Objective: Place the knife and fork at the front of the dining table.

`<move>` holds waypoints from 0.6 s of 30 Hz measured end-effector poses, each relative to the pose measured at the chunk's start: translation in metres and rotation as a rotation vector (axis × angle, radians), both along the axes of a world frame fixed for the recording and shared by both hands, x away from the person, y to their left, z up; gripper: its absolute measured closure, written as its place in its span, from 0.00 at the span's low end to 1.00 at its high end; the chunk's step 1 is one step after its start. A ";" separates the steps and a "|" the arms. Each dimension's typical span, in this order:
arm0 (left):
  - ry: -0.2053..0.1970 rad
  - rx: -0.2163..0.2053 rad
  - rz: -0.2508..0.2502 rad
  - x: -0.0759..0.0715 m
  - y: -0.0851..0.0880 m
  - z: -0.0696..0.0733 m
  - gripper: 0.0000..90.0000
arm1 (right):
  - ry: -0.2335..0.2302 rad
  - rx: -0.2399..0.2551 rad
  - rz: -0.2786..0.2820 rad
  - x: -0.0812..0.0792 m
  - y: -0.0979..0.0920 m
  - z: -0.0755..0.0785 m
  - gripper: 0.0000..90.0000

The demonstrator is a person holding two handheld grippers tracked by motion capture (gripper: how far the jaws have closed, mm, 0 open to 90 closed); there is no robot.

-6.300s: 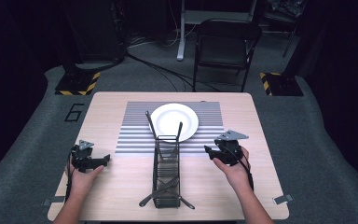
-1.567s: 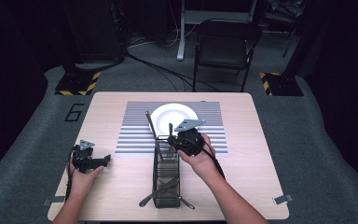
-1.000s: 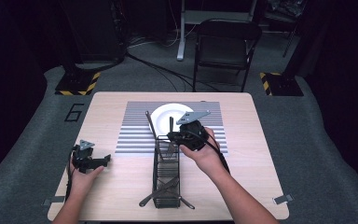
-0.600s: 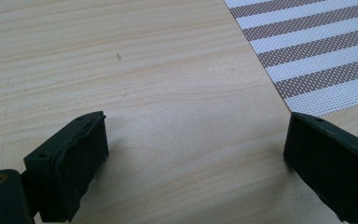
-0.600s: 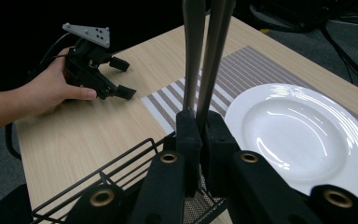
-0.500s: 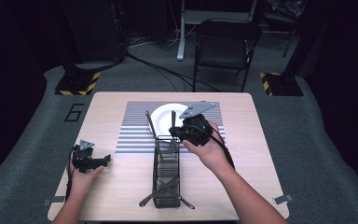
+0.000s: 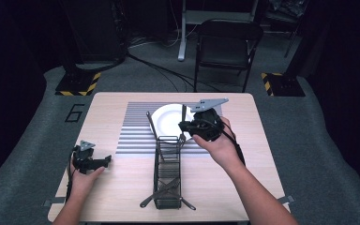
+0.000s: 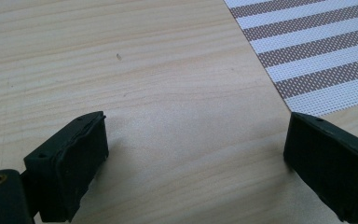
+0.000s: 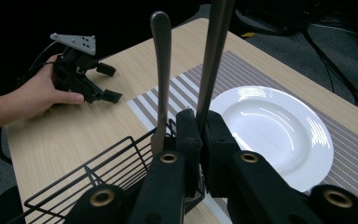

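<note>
- While the right claw (image 7: 186,125) hangs above the far end of the long black wire basket (image 7: 168,169) in the high view, it is clamped on a slim grey metal utensil handle (image 7: 183,114) that stands upright in front of the round white plate (image 7: 168,120). The utensil's lower end seems not yet clear of the basket's rim, so a sideways swing now could catch it on the wires and tip or drag the basket across the pale wooden surface (image 7: 122,183). Crossed utensils (image 7: 166,192) at the basket's near end could then spill out.
- Seen from the left gripper view, the left claw (image 8: 196,156) stands wide open with nothing between its pads (image 8: 81,149), low over bare wood beside the corner of the brown-and-white striped woven mat (image 8: 307,51). It steadies nothing, so if the basket shifts, no hand is holding it in place.
- Looking along the right gripper view, the pads (image 9: 186,140) are pressed tight on the thin handle (image 9: 212,65), low on its length. A second grey handle with a rounded tip (image 9: 160,79) stands just beside it, rising from the basket (image 9: 98,172), and I cannot tell whether the two touch. If they do, the second may lift, tilt and fall. The narrow, low grip also lets the held handle pivot or slide, and a dropped utensil could strike the plate (image 9: 270,135).
</note>
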State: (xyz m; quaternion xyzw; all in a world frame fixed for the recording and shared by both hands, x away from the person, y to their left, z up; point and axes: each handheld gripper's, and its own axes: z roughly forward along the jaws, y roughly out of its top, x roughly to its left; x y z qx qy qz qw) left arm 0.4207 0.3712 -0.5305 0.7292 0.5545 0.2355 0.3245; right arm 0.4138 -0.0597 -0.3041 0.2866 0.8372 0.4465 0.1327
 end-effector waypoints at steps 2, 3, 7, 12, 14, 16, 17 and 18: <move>0.000 0.001 0.000 0.000 0.000 0.000 0.07 | 0.000 0.000 -0.008 0.001 -0.003 0.000 0.97; 0.000 0.000 0.000 0.000 0.000 0.000 0.07 | 0.004 -0.002 -0.015 0.001 -0.005 0.000 0.97; 0.000 0.000 0.000 0.000 0.000 0.000 0.07 | 0.008 -0.003 -0.029 0.002 -0.012 -0.002 0.97; 0.000 0.000 0.000 0.000 0.000 0.000 0.07 | 0.001 -0.009 -0.046 0.005 -0.021 -0.006 0.97; 0.000 0.000 0.000 0.000 0.000 0.000 0.07 | -0.001 -0.010 -0.056 0.006 -0.024 -0.009 0.97; 0.000 0.000 0.000 0.000 0.000 0.000 0.07 | 0.006 -0.010 -0.072 0.007 -0.027 -0.012 0.97; 0.000 0.000 0.000 0.000 0.000 0.000 0.07 | 0.005 -0.009 -0.075 0.008 -0.029 -0.014 0.97; 0.000 0.000 0.000 0.000 0.000 0.000 0.07 | 0.004 -0.009 -0.079 0.008 -0.030 -0.016 0.97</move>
